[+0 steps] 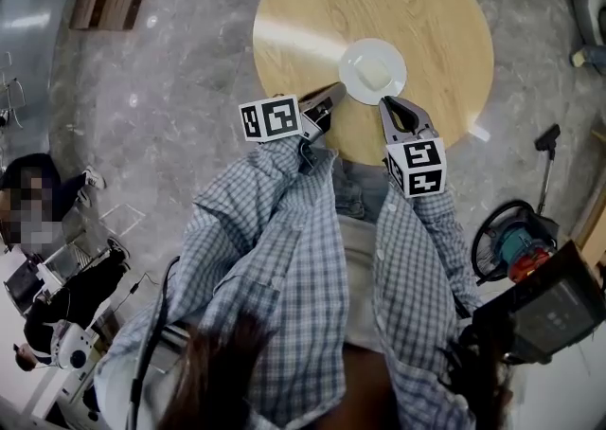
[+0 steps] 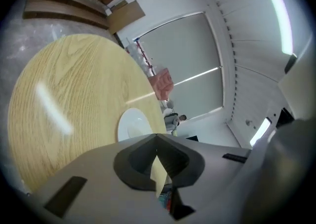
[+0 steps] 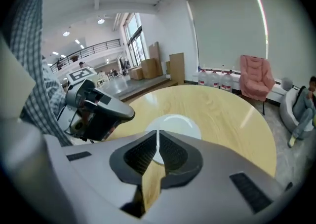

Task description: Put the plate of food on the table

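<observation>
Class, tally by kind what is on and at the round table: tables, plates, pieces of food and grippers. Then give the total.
table: 1
plate: 1
piece of food: 1
grippers: 2, the left gripper and the right gripper
Total: 5

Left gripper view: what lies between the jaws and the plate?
Only bare table in this view; the left gripper, shut, sits just short of the plate.
</observation>
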`<state>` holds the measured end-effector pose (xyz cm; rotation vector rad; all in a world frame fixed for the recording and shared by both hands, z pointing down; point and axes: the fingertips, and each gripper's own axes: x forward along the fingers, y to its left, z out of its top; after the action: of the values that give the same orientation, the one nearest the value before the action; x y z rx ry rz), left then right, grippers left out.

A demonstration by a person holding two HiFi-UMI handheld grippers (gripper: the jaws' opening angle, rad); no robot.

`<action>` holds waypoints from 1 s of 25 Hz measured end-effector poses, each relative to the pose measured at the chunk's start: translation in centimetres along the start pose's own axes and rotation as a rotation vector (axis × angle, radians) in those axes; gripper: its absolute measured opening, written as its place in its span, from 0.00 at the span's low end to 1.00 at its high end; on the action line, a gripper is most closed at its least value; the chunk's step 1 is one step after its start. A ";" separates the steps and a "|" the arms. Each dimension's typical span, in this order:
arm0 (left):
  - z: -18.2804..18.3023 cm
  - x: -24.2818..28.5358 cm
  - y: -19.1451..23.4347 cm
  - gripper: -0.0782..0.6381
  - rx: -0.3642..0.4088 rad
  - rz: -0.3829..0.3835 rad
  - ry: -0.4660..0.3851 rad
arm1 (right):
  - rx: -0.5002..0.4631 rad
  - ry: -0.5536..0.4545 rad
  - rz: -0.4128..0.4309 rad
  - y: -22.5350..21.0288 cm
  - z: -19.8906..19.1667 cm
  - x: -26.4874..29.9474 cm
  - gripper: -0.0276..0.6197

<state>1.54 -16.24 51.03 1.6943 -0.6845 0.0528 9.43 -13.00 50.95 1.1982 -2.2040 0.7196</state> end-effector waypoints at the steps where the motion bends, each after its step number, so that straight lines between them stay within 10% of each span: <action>1: 0.5 0.1 -0.5 0.12 0.034 -0.005 -0.007 | 0.020 -0.028 -0.006 -0.4 0.6 -0.2 0.08; 16: 3.4 -0.4 -10.3 0.12 0.560 -0.051 -0.028 | 0.146 -0.298 -0.057 -2.3 8.7 -5.9 0.05; 25: 4.4 -0.3 -13.0 0.12 0.671 -0.070 -0.044 | 0.136 -0.366 -0.047 -2.0 11.7 -6.8 0.05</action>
<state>5.90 -19.14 38.31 2.3662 -0.6810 0.2149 12.08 -17.76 38.40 1.5492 -2.4400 0.6831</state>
